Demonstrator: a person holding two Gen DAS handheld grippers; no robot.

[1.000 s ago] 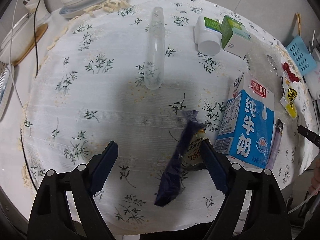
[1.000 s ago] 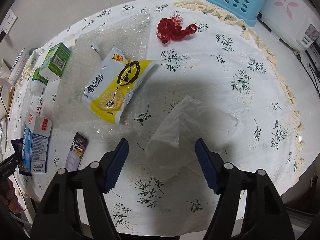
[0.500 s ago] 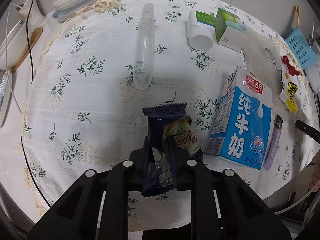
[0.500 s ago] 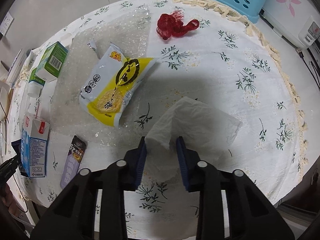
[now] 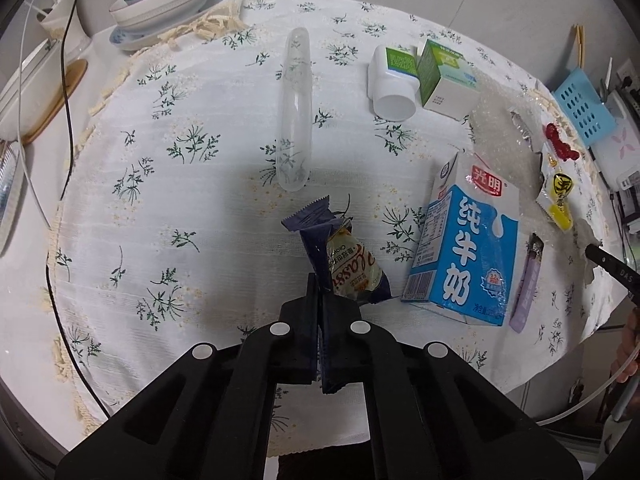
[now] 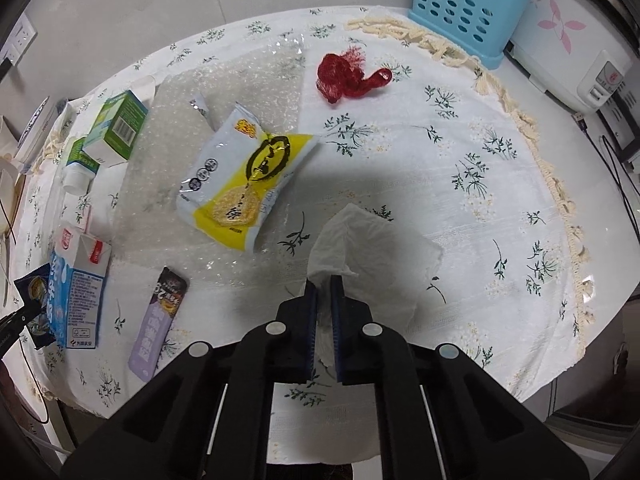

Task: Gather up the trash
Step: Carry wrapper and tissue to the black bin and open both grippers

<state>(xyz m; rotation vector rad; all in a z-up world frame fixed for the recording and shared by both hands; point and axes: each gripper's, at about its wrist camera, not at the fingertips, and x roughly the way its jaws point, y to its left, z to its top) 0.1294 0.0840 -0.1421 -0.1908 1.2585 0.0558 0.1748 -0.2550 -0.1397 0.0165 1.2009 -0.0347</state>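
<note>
Left hand-held gripper [image 5: 320, 300] clamps the snack wrapper [image 5: 344, 264] beside the milk carton [image 5: 464, 256]; right hand-held gripper [image 6: 323, 300] pinches the tissue [image 6: 376, 264].

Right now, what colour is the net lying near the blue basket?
Red. The crumpled net shows best in the right wrist view, beside the basket.

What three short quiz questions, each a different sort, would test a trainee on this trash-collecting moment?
1. True or false: the left claw is shut on the dark blue snack wrapper.
2. What does the right claw pinch? A) red mesh net B) white tissue C) yellow snack bag
3. Fill in: the blue milk carton lies on the floral ___.

Key: 1 true; 2 B; 3 tablecloth.
</note>
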